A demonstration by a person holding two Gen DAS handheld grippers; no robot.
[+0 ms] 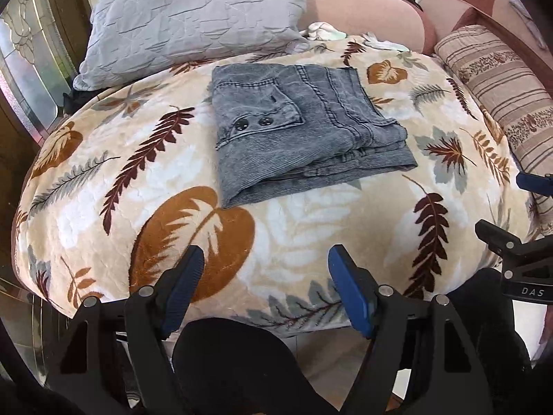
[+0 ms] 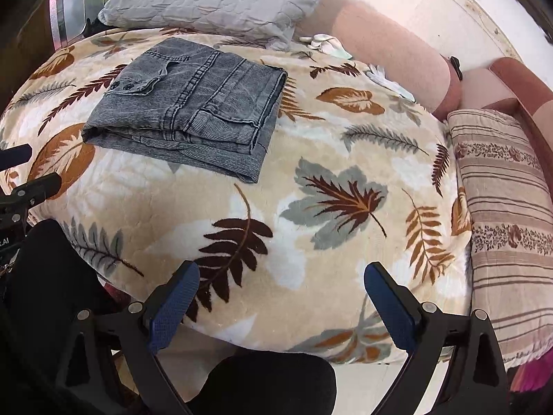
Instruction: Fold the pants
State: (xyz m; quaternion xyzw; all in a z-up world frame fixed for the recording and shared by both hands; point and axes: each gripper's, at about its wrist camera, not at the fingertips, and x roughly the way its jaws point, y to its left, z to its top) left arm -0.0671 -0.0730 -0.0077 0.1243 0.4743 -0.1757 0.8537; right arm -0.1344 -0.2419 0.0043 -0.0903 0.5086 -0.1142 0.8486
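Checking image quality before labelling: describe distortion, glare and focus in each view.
Left wrist view: fisheye bows the leaf-print blanket, dark vignette at corners, folded jeans sharp. Right wrist view: same bowing, wall at the top right overexposed, jeans still crisp.

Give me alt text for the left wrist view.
Grey folded pants lie on a leaf-print blanket, apart from the open, empty left tongs in the foreground. A grey pillow sits behind, a striped cushion at right.

Leaf-print blanket, grey pillow
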